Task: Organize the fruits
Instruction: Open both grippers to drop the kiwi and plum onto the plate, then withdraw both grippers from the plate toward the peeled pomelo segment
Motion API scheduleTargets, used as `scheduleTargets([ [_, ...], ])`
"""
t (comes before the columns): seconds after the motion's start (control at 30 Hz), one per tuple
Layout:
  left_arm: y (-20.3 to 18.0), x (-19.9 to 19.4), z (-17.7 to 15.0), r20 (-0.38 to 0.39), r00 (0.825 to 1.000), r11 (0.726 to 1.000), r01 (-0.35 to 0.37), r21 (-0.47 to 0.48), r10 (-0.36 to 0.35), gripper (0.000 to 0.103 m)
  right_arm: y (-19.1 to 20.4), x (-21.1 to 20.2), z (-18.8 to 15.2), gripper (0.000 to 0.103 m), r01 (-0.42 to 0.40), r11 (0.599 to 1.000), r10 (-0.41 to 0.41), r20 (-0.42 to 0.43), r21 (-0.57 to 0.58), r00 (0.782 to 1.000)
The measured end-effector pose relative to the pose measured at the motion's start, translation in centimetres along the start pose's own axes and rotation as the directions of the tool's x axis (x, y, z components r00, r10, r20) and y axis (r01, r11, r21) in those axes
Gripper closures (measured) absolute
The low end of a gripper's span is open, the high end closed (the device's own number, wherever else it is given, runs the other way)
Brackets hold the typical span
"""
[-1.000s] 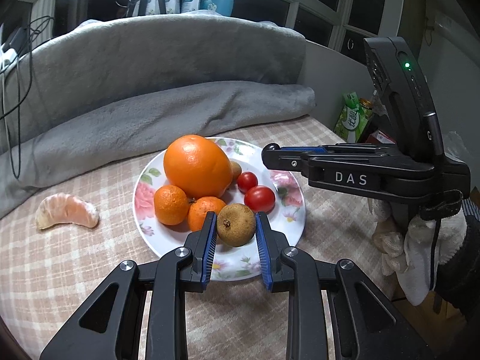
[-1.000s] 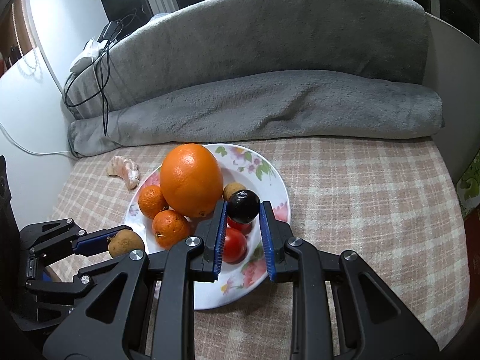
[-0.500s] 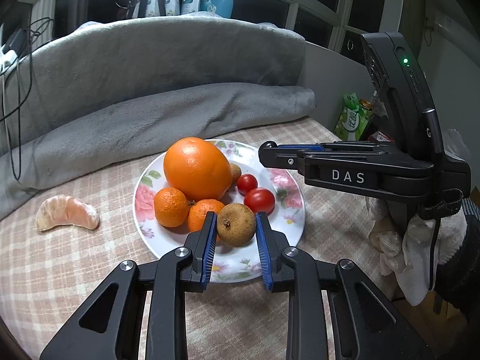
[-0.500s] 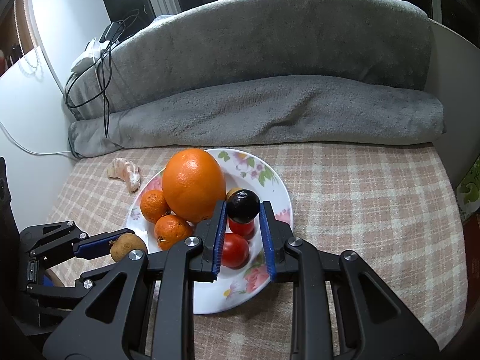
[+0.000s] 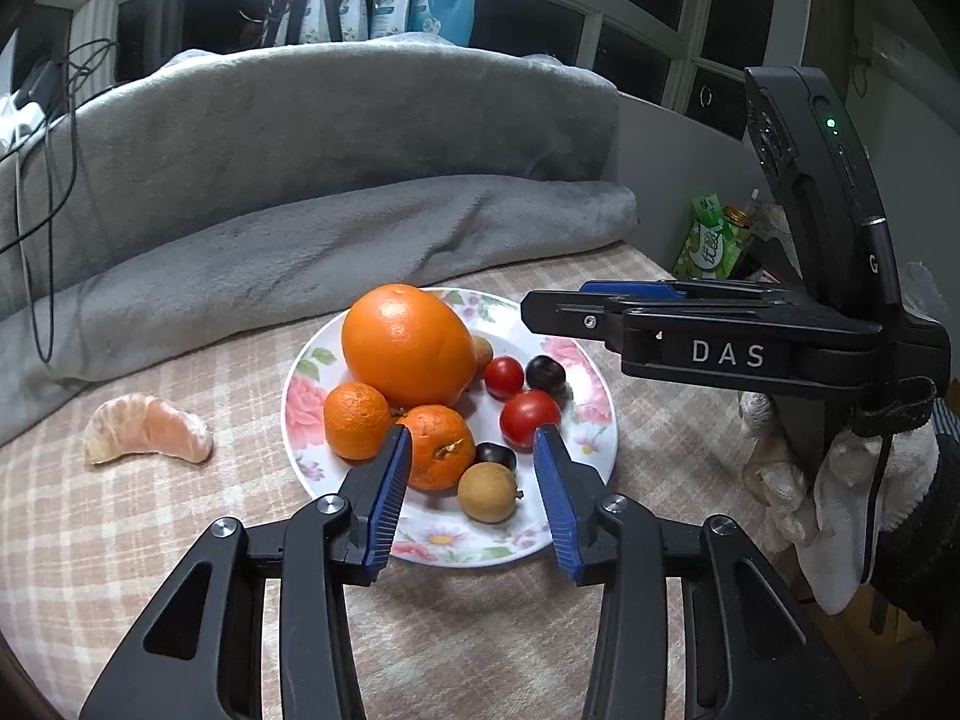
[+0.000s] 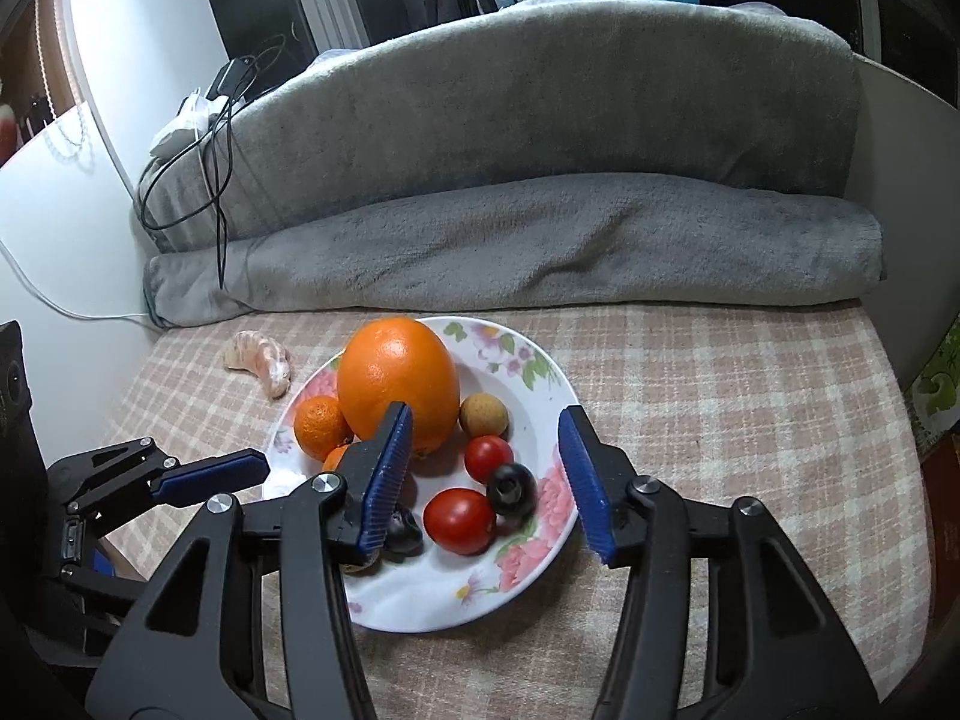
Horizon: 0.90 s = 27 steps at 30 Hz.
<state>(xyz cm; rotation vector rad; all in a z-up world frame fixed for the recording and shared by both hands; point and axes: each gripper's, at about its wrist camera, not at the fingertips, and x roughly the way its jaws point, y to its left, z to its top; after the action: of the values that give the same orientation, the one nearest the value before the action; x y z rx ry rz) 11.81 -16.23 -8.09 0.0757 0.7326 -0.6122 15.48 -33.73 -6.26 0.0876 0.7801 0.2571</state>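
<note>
With both grippers, left (image 5: 473,495) and right (image 6: 486,480), gaping empty over the plate (image 5: 600,450), retreat straight back, apparently clear, without nudging the longan (image 5: 487,491) or plum (image 6: 511,487).

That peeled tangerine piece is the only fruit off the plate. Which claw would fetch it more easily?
Probably the left claw: open, empty, and on the side of the plate where the tangerine piece lies. The right claw hovers farther away.

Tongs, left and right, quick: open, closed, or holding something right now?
Left tongs: open, holding nothing; brown longan lies loose on the plate.
Right tongs: open, holding nothing.
</note>
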Motion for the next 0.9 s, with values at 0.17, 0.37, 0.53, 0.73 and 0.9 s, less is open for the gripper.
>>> scheduleTargets([
  [0.17, 0.2, -0.3, -0.1, 0.008, 1.000, 1.000, -0.009, -0.004, 0.009, 0.041, -0.1, -0.7, -0.1, 0.024, 0.004, 1.000, -0.004, 0.023, 0.005, 1.000],
  [0.37, 0.4, -0.6, 0.0, 0.015, 0.999, 1.000, -0.028, -0.007, 0.028, 0.033, 0.0, -1.4, 0.2, 0.017, 0.004, 1.000, -0.004, 0.045, 0.003, 0.999],
  [0.53, 0.6, -0.8, -0.1, 0.018, 0.999, 0.999, -0.042, -0.008, 0.043, 0.029, 0.1, -1.8, 0.4, 0.010, 0.004, 1.000, -0.004, 0.055, 0.001, 0.998],
  [0.73, 1.0, -1.3, 0.0, 0.026, 0.998, 0.998, -0.062, -0.008, 0.062, 0.029, 0.4, -2.1, 0.2, 0.010, 0.005, 1.000, -0.005, 0.049, -0.007, 0.999],
  [0.9, 1.5, -1.5, 0.0, 0.028, 0.997, 0.997, -0.077, -0.009, 0.077, 0.029, 0.6, -2.3, 0.1, 0.010, -0.002, 1.000, 0.002, 0.049, -0.014, 0.999],
])
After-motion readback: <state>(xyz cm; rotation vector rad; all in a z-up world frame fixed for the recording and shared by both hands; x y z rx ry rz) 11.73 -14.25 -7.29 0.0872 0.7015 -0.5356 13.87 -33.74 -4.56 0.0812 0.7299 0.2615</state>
